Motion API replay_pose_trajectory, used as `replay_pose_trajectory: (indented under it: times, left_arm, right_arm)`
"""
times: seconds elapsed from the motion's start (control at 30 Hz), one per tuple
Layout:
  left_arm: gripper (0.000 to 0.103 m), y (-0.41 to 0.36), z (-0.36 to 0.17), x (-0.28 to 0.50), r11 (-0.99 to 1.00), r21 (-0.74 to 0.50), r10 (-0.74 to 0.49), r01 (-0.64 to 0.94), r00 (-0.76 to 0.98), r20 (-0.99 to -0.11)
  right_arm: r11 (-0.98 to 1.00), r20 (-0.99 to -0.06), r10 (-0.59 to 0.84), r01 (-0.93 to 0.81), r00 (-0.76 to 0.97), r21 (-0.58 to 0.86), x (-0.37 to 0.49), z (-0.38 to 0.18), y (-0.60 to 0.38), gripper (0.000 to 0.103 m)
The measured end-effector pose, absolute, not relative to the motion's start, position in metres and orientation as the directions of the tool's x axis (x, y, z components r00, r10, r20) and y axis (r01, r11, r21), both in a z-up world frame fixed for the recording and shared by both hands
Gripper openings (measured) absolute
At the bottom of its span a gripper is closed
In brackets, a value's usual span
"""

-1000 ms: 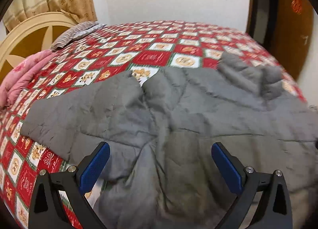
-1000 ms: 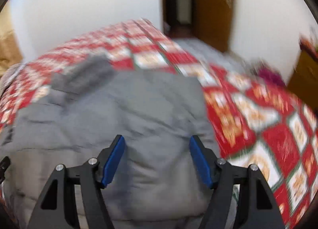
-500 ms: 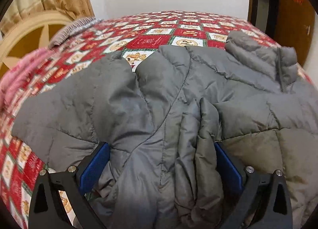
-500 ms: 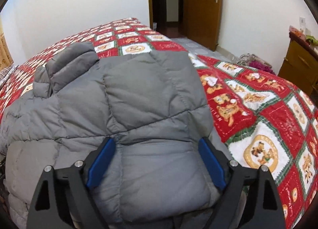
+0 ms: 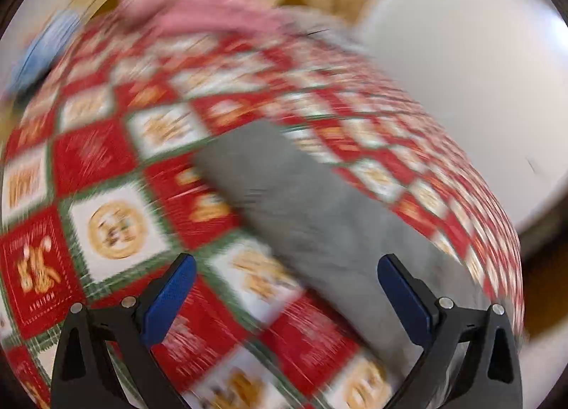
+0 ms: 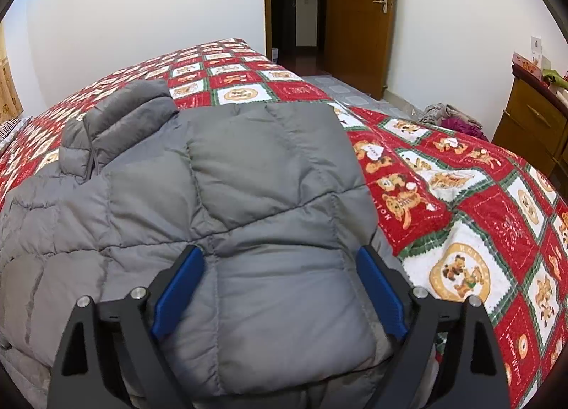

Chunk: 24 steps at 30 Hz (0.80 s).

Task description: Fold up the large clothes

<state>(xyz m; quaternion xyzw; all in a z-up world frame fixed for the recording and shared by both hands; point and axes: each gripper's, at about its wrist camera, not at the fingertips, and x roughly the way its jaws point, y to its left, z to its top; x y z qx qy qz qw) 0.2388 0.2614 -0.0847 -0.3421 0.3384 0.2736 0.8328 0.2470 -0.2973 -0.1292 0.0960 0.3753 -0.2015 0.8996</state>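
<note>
The grey puffer jacket point(image 6: 220, 196) lies on the bed's red patchwork bedspread point(image 6: 461, 196), filling the centre and left of the right wrist view. The right tool point(image 6: 280, 288) has just been opening, its jaws wide apart over a padded panel without pinching it. In the blurred left wrist view, the left tool point(image 5: 284, 295) stands apart and empty above a jacket sleeve point(image 5: 301, 206) at centre.

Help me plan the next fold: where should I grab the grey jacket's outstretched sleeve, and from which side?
Probably take the sleeve at its free cuff end, the squared-off tip lying flat on the bedspread. Come from beyond that end, in line with the sleeve, so the open left tongs slide one pad under the edge. The view is blurred, so the exact edge is unclear.
</note>
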Motion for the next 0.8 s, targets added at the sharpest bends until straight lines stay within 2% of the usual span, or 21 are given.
replay_pose_trajectory:
  times: [0.07, 0.17, 0.33, 0.4, 0.43, 0.47, 0.5, 0.53, 0.57, 0.8]
  left_arm:
    - [0.102, 0.284, -0.105, 0.250, 0.536, -0.357, 0.233, -0.765, 0.541, -0.808]
    - [0.102, 0.288, -0.124, 0.269, 0.519, -0.324, 0.216, -0.791, 0.488, -0.846]
    - [0.100, 0.269, -0.126, 0.286, 0.563, -0.265, 0.327, -0.783, 0.505, -0.799]
    - [0.071, 0.264, -0.129, 0.289, 0.594, -0.222, 0.367, -0.774, 0.505, -0.781]
    - [0.063, 0.267, -0.129, 0.288, 0.607, -0.217, 0.374, -0.764, 0.516, -0.771]
    - [0.042, 0.267, -0.130, 0.289, 0.633, -0.235, 0.356, -0.737, 0.547, -0.758]
    - [0.014, 0.271, -0.131, 0.291, 0.657, -0.281, 0.310, -0.700, 0.591, -0.745]
    - [0.007, 0.273, -0.134, 0.291, 0.671, -0.357, 0.228, -0.650, 0.639, -0.735]
    - [0.007, 0.278, -0.136, 0.287, 0.664, -0.386, 0.198, -0.641, 0.648, -0.735]
    - [0.004, 0.261, -0.100, 0.294, 0.728, -0.348, 0.244, -0.591, 0.697, -0.674]
  right_arm:
    - [0.901, -0.714, -0.291, 0.434, 0.637, 0.020, 0.247, -0.129, -0.297, 0.092]
    - [0.902, -0.716, -0.288, 0.431, 0.635, 0.019, 0.247, -0.130, -0.297, 0.093]
    - [0.904, -0.720, -0.287, 0.428, 0.632, 0.015, 0.248, -0.131, -0.297, 0.094]
    - [0.904, -0.720, -0.288, 0.427, 0.631, 0.013, 0.248, -0.132, -0.297, 0.094]
    - [0.904, -0.720, -0.288, 0.427, 0.631, 0.013, 0.248, -0.132, -0.297, 0.094]
    - [0.904, -0.720, -0.288, 0.427, 0.631, 0.012, 0.248, -0.132, -0.297, 0.094]
    - [0.904, -0.720, -0.289, 0.428, 0.631, 0.012, 0.248, -0.132, -0.296, 0.094]
    - [0.904, -0.720, -0.289, 0.427, 0.631, 0.012, 0.248, -0.132, -0.296, 0.094]
    - [0.904, -0.720, -0.289, 0.428, 0.631, 0.012, 0.248, -0.132, -0.296, 0.095]
    - [0.904, -0.720, -0.288, 0.428, 0.632, 0.013, 0.248, -0.131, -0.296, 0.095]
